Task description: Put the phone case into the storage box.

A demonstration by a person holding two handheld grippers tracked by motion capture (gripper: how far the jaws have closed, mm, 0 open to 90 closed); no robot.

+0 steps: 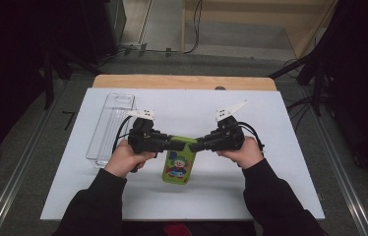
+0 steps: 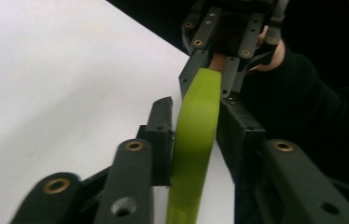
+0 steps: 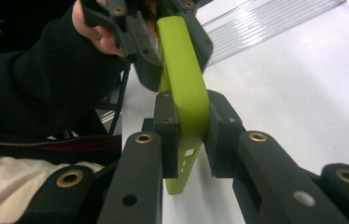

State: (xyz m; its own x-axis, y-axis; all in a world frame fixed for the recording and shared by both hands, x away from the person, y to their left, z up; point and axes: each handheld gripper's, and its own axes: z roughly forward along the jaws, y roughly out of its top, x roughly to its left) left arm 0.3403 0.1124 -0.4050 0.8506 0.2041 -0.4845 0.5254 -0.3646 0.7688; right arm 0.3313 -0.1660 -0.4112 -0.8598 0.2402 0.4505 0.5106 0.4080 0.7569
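Observation:
A green phone case (image 1: 176, 166) with a clown picture hangs over the white sheet, held by its top end between the two grippers. My right gripper (image 1: 198, 144) comes in from the right, and its pads are shut on the case's edge (image 3: 186, 98). My left gripper (image 1: 171, 144) reaches in from the left. The case (image 2: 196, 126) stands between its jaws, whose pads sit close on either side with a sliver of room, so it is open. The right gripper (image 2: 215, 65) faces me in the left gripper view, and the left gripper (image 3: 175, 44) faces me in the right gripper view.
A clear plastic tray (image 1: 109, 127) lies lengthwise at the left of the white sheet (image 1: 275, 182); its ribbed wall (image 3: 266, 23) appears behind the case. The wooden table edge (image 1: 182, 81) runs along the far side. Dark stands flank the table.

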